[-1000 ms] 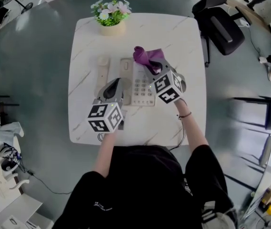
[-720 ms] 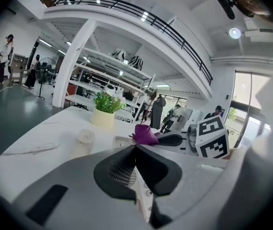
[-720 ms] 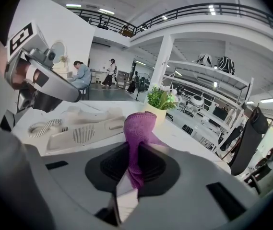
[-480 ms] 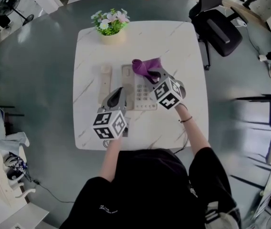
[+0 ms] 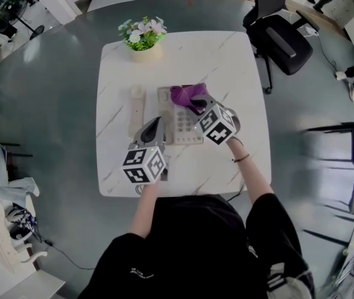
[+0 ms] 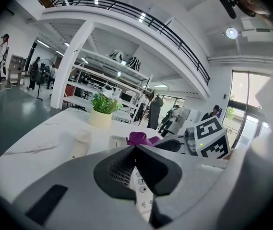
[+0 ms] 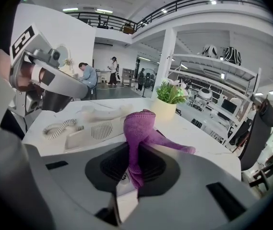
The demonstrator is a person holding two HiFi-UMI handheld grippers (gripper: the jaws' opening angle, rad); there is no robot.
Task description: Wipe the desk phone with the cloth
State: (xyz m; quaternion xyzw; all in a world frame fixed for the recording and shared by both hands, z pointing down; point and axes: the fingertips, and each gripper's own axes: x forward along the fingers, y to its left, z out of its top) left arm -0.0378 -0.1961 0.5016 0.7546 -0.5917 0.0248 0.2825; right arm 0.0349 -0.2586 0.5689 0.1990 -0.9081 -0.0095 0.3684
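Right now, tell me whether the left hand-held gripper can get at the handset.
Probably yes: the handset lies bare just left of the left hand-held gripper, nothing between them. Its jaws are shut and must open first.

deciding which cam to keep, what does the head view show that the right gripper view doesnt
Only the head view: the full outline of the table, the office chair beyond it, the person's black top, and the marker cube on the right gripper.

Only the right gripper view: a close look at that gripper's jaws shut on the purple cloth, plus shelving and a seated person far behind.

Both: the cloth, the phone base, the handset lying beside it, the potted plant and the left gripper.
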